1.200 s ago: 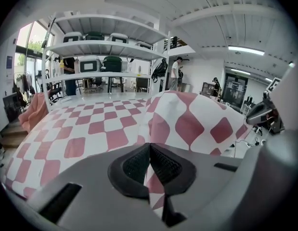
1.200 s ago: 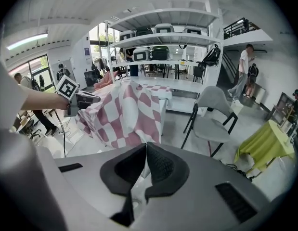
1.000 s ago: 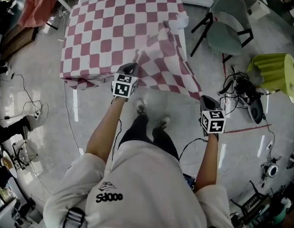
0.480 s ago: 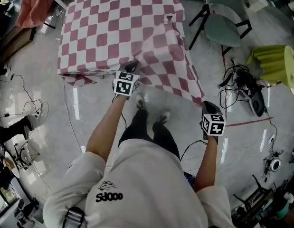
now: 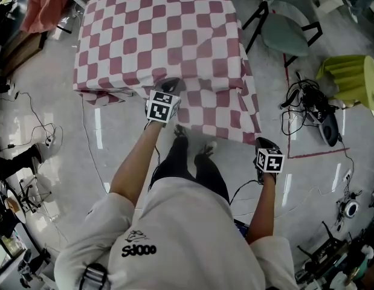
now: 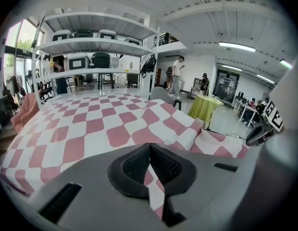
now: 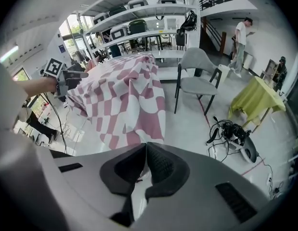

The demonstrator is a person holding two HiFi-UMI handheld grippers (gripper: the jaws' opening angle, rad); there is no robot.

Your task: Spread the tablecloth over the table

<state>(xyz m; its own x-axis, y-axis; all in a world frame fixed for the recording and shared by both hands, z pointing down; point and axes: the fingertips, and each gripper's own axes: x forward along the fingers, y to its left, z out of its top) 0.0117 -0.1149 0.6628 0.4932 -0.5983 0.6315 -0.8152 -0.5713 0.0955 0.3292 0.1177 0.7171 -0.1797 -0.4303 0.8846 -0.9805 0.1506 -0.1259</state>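
Note:
A red-and-white checked tablecloth (image 5: pixel 156 35) covers the table, and its near edge hangs over the front. My left gripper (image 5: pixel 170 87) is at the middle of that near edge, shut on a fold of the cloth (image 6: pixel 91 124) that runs between its pads (image 6: pixel 134 165). My right gripper (image 5: pixel 264 142) is lower and further right, shut on the cloth's near right corner. In the right gripper view the cloth (image 7: pixel 124 95) drapes from the table down into the closed jaws of the right gripper (image 7: pixel 146 146). The left gripper (image 7: pixel 67 78) shows there at the table edge.
A grey chair (image 5: pixel 289 23) stands right of the table. A yellow-green covered stool (image 5: pixel 350 86) and a tangle of cables (image 5: pixel 313 113) lie further right, by a red floor line (image 5: pixel 316 154). Pink fabric (image 5: pixel 45 5) sits far left. Shelving (image 6: pixel 96 42) stands behind the table.
The raised fold at the cloth's right side has dropped and now lies flat over the table edge. My right gripper has moved down with the corner; the left has shifted slightly along the front edge.

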